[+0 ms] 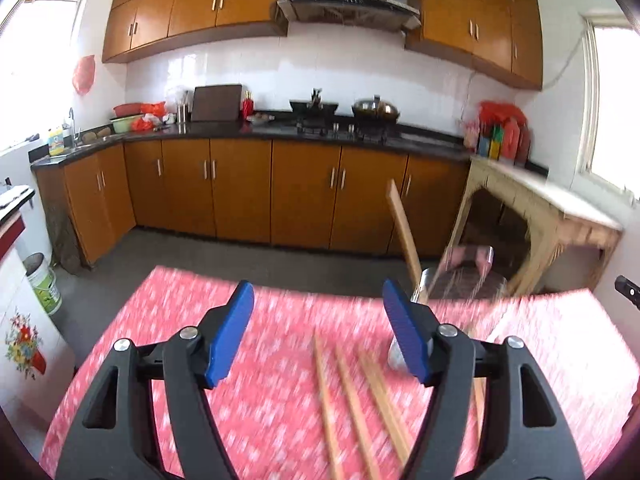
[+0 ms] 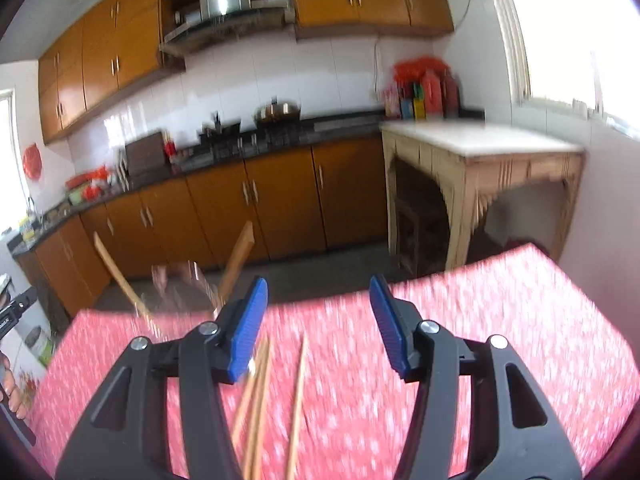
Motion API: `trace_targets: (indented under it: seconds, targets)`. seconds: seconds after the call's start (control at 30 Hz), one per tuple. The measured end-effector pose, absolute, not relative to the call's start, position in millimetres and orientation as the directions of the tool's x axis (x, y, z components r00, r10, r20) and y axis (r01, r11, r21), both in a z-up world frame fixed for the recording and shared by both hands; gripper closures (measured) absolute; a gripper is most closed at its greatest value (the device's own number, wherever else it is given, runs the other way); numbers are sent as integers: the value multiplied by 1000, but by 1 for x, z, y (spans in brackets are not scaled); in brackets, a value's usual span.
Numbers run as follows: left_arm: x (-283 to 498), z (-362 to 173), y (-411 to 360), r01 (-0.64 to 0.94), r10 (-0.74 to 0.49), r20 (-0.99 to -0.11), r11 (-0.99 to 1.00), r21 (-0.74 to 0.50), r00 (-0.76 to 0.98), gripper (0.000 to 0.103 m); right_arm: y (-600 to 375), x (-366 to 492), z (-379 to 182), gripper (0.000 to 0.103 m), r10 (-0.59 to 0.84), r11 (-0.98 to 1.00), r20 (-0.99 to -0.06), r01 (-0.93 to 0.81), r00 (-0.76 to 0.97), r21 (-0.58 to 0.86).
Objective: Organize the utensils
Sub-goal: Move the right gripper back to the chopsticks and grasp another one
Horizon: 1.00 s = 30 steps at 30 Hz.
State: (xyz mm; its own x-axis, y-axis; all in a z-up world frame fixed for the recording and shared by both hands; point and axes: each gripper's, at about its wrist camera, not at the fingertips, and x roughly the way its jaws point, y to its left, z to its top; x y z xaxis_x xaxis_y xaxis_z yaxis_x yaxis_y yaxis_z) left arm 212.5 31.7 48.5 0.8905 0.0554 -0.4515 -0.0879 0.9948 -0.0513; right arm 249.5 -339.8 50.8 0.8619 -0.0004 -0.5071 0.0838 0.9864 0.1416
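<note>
Several wooden chopsticks lie loose on the red patterned tablecloth, below and between my left gripper's fingers. A clear glass near the table's far edge holds one wooden chopstick leaning left. My left gripper is open and empty, its right finger just in front of the glass. In the right wrist view the glass holds two chopsticks and stands left of my open, empty right gripper. Loose chopsticks lie on the cloth beneath it. Both views are motion-blurred.
Orange kitchen cabinets and a dark counter with a stove run across the back. A beige side table stands at the right. A white bucket sits on the floor at the left. A hand shows at the right view's left edge.
</note>
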Motion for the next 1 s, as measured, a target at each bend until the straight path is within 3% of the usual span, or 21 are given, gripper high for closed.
trace_targets:
  seconds: [0.13,0.23,0.27,0.3,0.33,0.57,0.83,0.9,0.93,1.0]
  targets:
    - [188,-3,30,-61,49,-498,998,-8,866,36,-322,231,-16,51,42,989,-623,56,781,137]
    - [182,-35,25,-7,7,-600,1000,2,800,36,-308,215,-59,63,95,987,-686,19,722,158]
    - [179,-42,23,-6,17,-618,1000,19,786,28,-304,211,-71,67,112,985,-702,12,703,169]
    - [176,-47,22,-16,31,-626,999,30,780,13,-302,208,-78,69,124,984,-713,8,690,178]
    - [172,-52,20,-22,36,-628,999,30,777,8,-298,206,-86,73,138,982,-726,0,674,187]
    - [171,-73,9,5,12,-680,1000,23,733,8,-282,201,-111,81,118,988,-766,2,632,154]
    - [184,-108,4,-13,11,-774,1000,4,634,51,-272,209,-111,88,63,996,-772,7,632,87]
    - [188,-112,2,-9,6,-786,1000,0,618,68,-270,211,-112,94,40,998,-773,16,633,65]
    - [189,-113,0,-13,25,-784,1000,22,620,72,-270,215,-112,95,39,998,-774,17,632,64]
    - [193,-115,-3,-7,38,-783,999,43,621,91,-271,219,-111,95,33,998,-777,24,629,63]
